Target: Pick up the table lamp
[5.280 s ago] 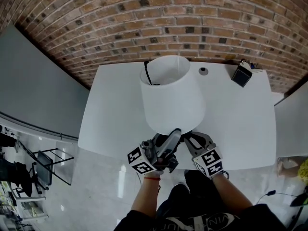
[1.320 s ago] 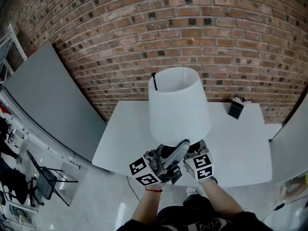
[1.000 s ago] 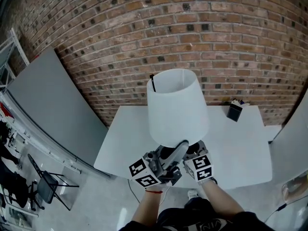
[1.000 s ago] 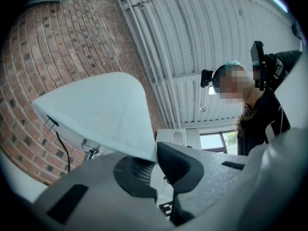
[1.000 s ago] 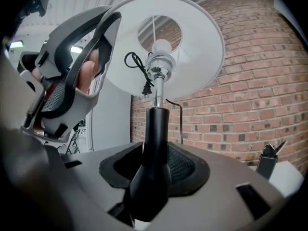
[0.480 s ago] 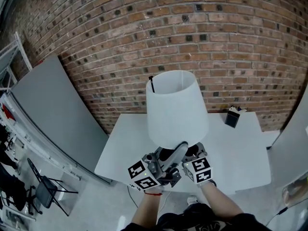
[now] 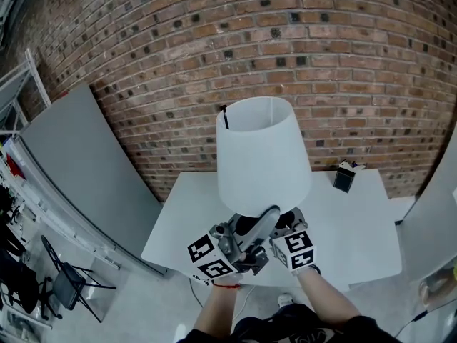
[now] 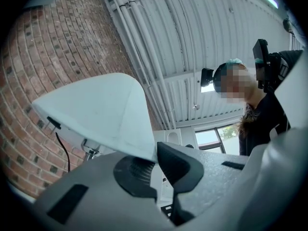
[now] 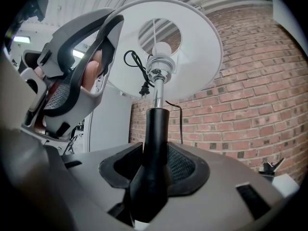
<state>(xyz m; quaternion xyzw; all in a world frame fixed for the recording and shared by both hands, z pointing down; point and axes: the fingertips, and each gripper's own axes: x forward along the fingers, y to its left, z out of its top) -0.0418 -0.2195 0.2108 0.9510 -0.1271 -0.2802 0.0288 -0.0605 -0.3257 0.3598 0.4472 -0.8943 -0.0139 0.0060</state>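
The table lamp has a white conical shade (image 7: 263, 159) and hangs in the air above the white table (image 7: 357, 224). My left gripper (image 7: 267, 217) is shut on the shade's lower rim (image 8: 144, 148), whose edge sits pinched between the pads. In the right gripper view the left gripper (image 9: 103, 57) clamps that rim from the left. My right gripper (image 9: 154, 170) is shut on the lamp's black stem (image 9: 155, 138), which rises to a chrome tube and the bulb (image 9: 161, 48). A black cord (image 9: 136, 66) hangs inside the shade. The lamp's base is hidden.
A small black box (image 7: 343, 179) stands at the table's far right, against the brick wall (image 7: 214, 41). A grey panel (image 7: 78, 163) leans at the left and a folding chair (image 7: 68, 281) stands on the floor below it. A person (image 8: 262, 114) shows behind the left gripper.
Both grippers have risen a little with the lamp, so the shade sits higher against the brick wall. Both grips are unchanged.
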